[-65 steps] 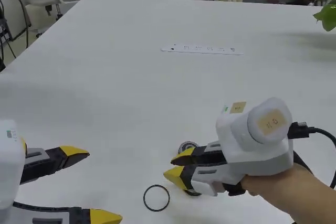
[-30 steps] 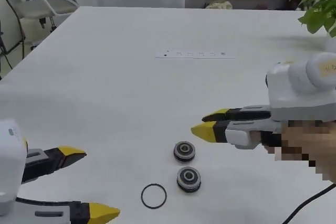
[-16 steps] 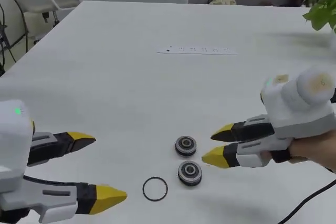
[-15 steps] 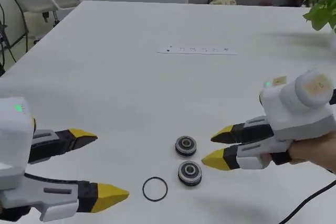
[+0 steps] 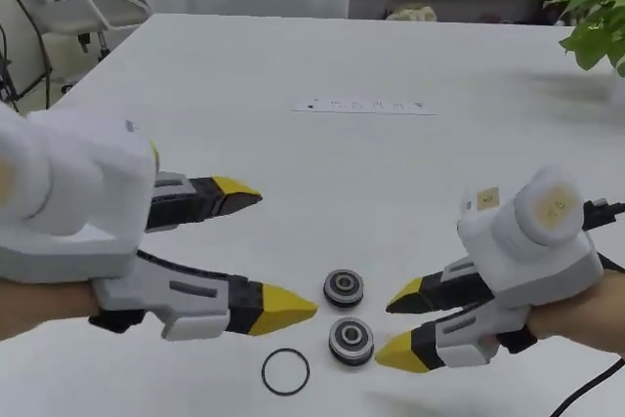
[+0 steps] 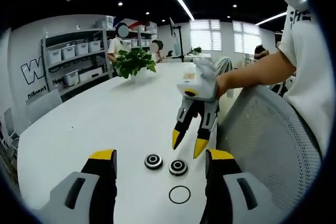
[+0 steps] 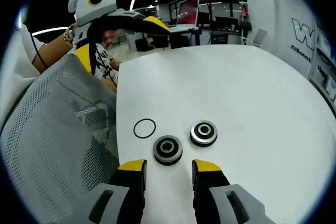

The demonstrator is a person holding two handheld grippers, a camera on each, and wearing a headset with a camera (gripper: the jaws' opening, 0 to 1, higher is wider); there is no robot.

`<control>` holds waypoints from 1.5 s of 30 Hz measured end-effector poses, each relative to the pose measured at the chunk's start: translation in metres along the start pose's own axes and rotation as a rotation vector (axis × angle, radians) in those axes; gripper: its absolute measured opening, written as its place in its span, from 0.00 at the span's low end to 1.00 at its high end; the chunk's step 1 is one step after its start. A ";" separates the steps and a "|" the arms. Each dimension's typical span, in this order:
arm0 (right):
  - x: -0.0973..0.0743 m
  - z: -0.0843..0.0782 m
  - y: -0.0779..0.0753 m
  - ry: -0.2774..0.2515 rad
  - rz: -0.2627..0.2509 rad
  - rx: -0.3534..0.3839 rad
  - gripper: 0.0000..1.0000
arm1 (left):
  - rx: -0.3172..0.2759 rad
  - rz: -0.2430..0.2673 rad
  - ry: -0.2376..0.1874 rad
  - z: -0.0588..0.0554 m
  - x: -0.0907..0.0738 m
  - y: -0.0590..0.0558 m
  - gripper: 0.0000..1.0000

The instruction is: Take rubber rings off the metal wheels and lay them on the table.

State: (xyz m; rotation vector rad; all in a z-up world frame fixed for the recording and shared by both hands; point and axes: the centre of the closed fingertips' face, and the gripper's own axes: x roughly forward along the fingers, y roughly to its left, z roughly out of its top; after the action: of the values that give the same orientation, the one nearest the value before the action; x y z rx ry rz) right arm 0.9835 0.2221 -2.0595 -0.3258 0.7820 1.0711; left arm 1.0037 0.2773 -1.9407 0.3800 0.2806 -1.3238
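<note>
So here I've got two metal wheels, far wheel (image 5: 344, 287) and near wheel (image 5: 351, 338), one loose rubber ring (image 5: 285, 371), and two grippers: left gripper (image 5: 284, 253), right gripper (image 5: 386, 331).

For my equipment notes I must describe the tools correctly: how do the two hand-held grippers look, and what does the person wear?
Both the left gripper and the right gripper have bulky white plastic bodies, grey-and-black jaws and pointed yellow tips. A black cable plugs into the right gripper, which carries a small yellow label. The person wears a white short-sleeved shirt.
</note>
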 end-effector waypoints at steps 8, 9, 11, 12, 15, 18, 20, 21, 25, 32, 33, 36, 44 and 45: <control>0.002 -0.006 0.000 0.027 0.005 -0.001 0.32 | 0.017 -0.066 -0.045 0.012 0.036 -0.011 0.60; 0.002 -0.006 0.000 0.026 0.003 0.000 0.32 | 0.024 -0.072 -0.042 0.012 0.039 -0.013 0.59; 0.002 -0.006 -0.001 0.023 0.000 0.004 0.32 | 0.022 -0.096 -0.030 0.009 0.047 -0.017 0.59; 0.002 -0.006 -0.001 0.022 -0.001 0.004 0.32 | 0.003 -0.107 -0.027 0.007 0.050 -0.019 0.59; 0.002 -0.006 -0.001 0.022 -0.002 0.003 0.32 | -0.011 -0.113 -0.031 0.002 0.057 -0.022 0.57; 0.002 -0.006 -0.001 0.024 0.000 0.003 0.32 | -0.001 -0.105 -0.017 -0.009 0.065 -0.024 0.54; 0.003 -0.006 -0.001 0.025 0.001 0.002 0.32 | 0.016 -0.090 -0.013 -0.016 0.068 -0.024 0.51; 0.003 -0.007 -0.001 0.026 0.000 0.002 0.32 | 0.036 -0.090 -0.003 -0.022 0.069 -0.025 0.48; 0.004 -0.007 -0.001 0.033 -0.004 -0.011 0.31 | 0.022 -0.102 0.014 -0.034 0.074 -0.032 0.44; 0.005 -0.009 0.000 0.049 -0.003 -0.033 0.30 | 0.040 -0.113 0.061 -0.051 0.083 -0.040 0.41; 0.005 -0.010 -0.002 0.060 -0.012 -0.041 0.29 | 0.028 -0.115 0.056 -0.052 0.085 -0.040 0.39; 0.004 -0.011 -0.003 0.065 -0.019 -0.049 0.29 | 0.036 -0.129 0.049 -0.053 0.086 -0.043 0.32; 0.004 -0.012 -0.004 0.072 -0.018 -0.055 0.29 | 0.082 -0.140 0.101 -0.072 0.087 -0.046 0.21; 0.004 -0.011 -0.004 0.072 -0.020 -0.056 0.29 | 0.087 -0.135 0.102 -0.073 0.087 -0.046 0.20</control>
State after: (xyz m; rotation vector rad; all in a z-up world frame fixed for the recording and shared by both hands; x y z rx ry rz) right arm 0.9831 0.2164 -2.0707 -0.4208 0.8120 1.0691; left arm 0.9801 0.2221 -2.0471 0.5099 0.3391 -1.4551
